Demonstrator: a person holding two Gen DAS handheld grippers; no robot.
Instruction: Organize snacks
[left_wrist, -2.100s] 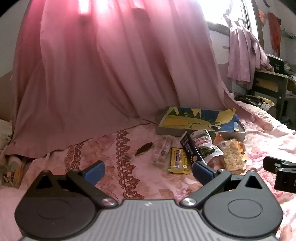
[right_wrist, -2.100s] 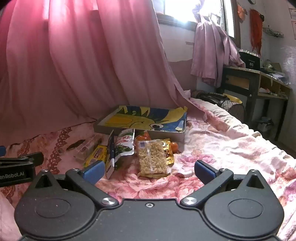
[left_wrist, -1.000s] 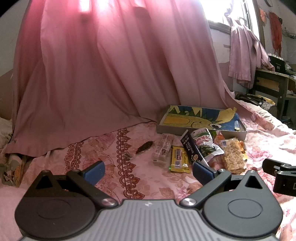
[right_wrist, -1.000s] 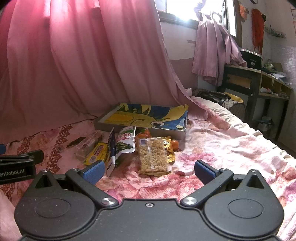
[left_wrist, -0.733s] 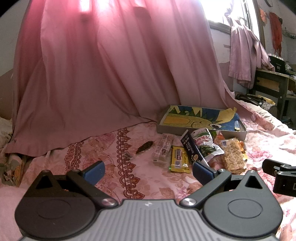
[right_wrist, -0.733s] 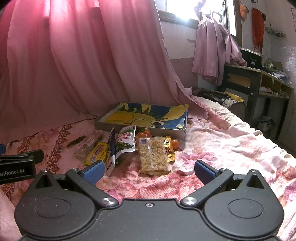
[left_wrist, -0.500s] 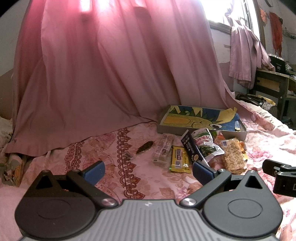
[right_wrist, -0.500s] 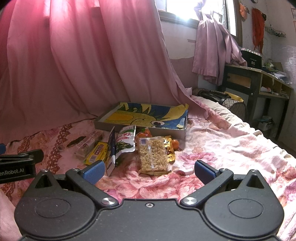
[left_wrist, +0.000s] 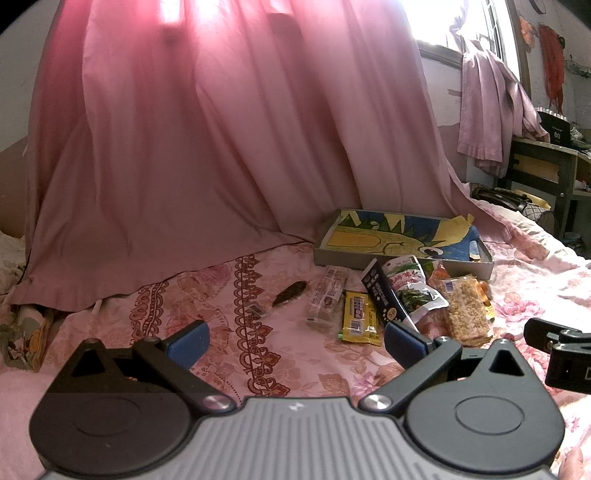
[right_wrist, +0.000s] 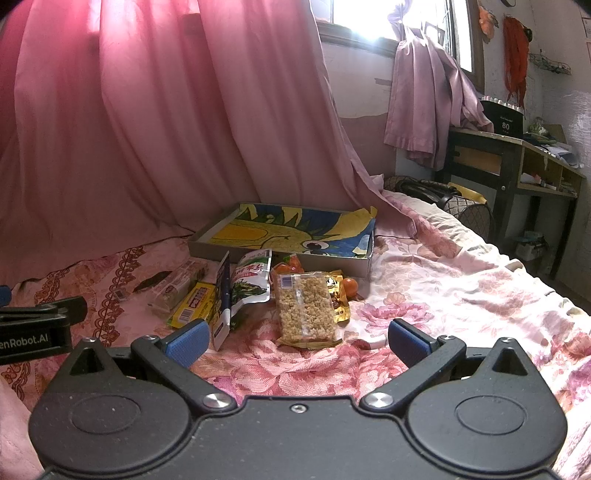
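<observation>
Several snack packets lie on a pink floral bedspread in front of a shallow grey box (left_wrist: 402, 262) (right_wrist: 284, 258) lined with a yellow and blue picture. Among them are a clear bag of puffed grain (left_wrist: 467, 314) (right_wrist: 304, 308), a green and white pouch (left_wrist: 412, 286) (right_wrist: 249, 284), a dark blue carton (left_wrist: 384, 295) (right_wrist: 221, 299), a yellow bar (left_wrist: 358, 315) (right_wrist: 194, 304), a clear wrapped bar (left_wrist: 327, 295) (right_wrist: 177, 286) and a small dark packet (left_wrist: 290, 292). My left gripper (left_wrist: 295, 338) and right gripper (right_wrist: 297, 338) both hover open short of the pile, holding nothing.
A pink curtain (left_wrist: 221, 129) hangs down onto the bed behind the box. A dark wooden desk (right_wrist: 517, 166) with a purple garment (right_wrist: 424, 92) stands at the far right past the bed's edge. Orange wrapped sweets (right_wrist: 349, 286) lie beside the grain bag.
Both views have barely shifted since the earlier frames. The snacks and the box lie where they were, and both grippers stay open.
</observation>
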